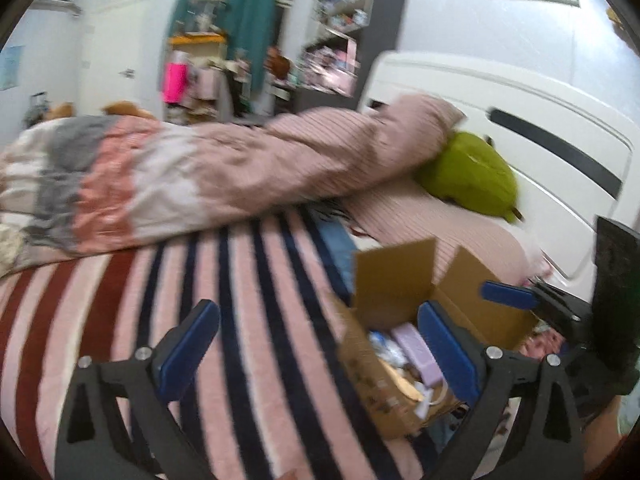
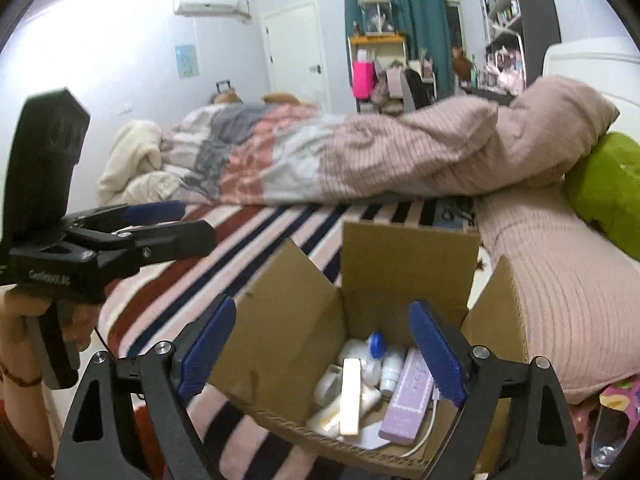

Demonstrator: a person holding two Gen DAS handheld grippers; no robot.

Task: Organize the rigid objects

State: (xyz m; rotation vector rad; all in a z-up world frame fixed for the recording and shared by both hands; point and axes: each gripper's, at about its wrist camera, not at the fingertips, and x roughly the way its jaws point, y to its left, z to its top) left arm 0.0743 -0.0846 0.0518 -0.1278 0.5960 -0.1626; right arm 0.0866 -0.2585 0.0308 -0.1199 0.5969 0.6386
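An open cardboard box [image 2: 296, 312] stands on the striped bed; it also shows in the left wrist view [image 1: 392, 280]. Inside lie a lilac carton [image 2: 408, 400], a cream flat tube [image 2: 350, 396], white bottles [image 2: 390, 368] and a blue-capped bottle [image 2: 376, 344]. My right gripper [image 2: 324, 350] is open and empty, hovering over the box with its jaws astride the contents. My left gripper [image 1: 320, 348] is open and empty, above the blanket left of the box. It shows in the right wrist view [image 2: 180, 220] at the left.
A striped blanket [image 1: 200, 300] covers the bed. A rolled pink duvet [image 2: 400, 152] lies across the far side. A green pillow [image 2: 608, 192] and a pink pillow [image 2: 560, 300] lie right of the box, by the white headboard [image 1: 520, 120].
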